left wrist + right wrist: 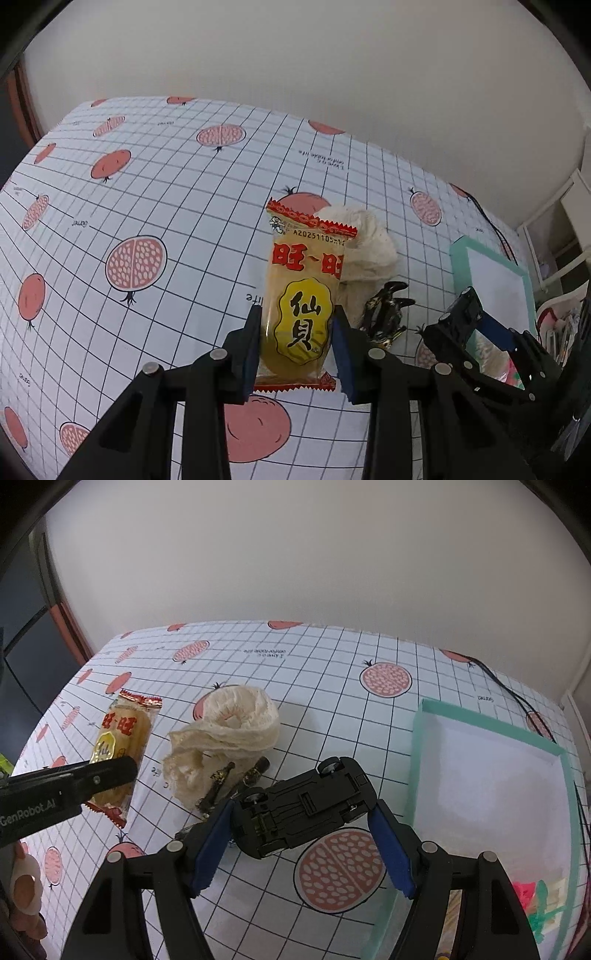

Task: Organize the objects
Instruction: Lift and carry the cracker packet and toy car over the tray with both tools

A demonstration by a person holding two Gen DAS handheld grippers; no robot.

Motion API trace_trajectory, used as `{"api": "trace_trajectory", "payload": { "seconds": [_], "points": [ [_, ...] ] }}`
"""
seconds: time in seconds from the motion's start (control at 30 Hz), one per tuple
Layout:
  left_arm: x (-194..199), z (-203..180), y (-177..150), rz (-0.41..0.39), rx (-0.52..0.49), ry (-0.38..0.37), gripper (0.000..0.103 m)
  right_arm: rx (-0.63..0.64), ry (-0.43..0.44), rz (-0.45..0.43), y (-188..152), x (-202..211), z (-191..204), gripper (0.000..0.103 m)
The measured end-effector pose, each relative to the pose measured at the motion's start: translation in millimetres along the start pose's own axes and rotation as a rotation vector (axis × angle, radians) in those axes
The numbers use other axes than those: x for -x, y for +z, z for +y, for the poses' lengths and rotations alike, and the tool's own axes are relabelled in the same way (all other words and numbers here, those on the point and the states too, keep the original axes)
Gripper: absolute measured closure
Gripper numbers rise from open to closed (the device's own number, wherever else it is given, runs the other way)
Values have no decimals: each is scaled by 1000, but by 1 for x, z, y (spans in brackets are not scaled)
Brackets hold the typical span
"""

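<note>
Left wrist view: the left gripper (297,332) pinches a yellow-and-red plastic-wrapped rice cracker packet (303,295) between its blue-padded fingers (251,347), its jaws closed to the packet's width, the packet standing lengthwise above a white grid-patterned tablecloth printed with pink pomegranates (147,206). Just behind the packet lie a crumpled cream-coloured mesh cloth (369,243) and a black hair claw clip with gold flecks (384,314). To the right the right gripper (476,332) shows in front of a shallow mint-green cardboard box with a white floor (458,266). In the right wrist view, the right gripper (303,827) holds a black toy car (306,805) turned belly-up, wheels and chassis facing the lens, its jaws set fairly wide and a blue pad (212,845) against each end of the car, above the tablecloth (332,701). The mint-green box (417,746) sits just to the right of the car. The mesh cloth (229,731) and the clip (221,782) lie beyond the car, and further left the left gripper's black finger (92,779) crosses the cracker packet (122,746). A black cable (509,690) runs along the table's far right edge.
</note>
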State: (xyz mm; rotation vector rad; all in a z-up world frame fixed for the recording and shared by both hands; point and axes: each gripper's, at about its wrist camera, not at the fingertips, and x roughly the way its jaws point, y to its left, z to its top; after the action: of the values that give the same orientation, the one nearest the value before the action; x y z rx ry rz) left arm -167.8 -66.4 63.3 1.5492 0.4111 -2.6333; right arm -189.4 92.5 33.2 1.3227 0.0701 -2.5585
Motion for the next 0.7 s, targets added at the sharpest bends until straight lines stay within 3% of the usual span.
{"api": "trace_trajectory", "payload": {
  "seconds": [0.27,0.7],
  "points": [
    [14,-36,3,-37,-61,-9,66,-45,-25,-44,3,21,-25,27],
    [20,-117,-6,-69,-185,-51,66,-149,-115,-108,-4,65,-105,27]
  ]
}}
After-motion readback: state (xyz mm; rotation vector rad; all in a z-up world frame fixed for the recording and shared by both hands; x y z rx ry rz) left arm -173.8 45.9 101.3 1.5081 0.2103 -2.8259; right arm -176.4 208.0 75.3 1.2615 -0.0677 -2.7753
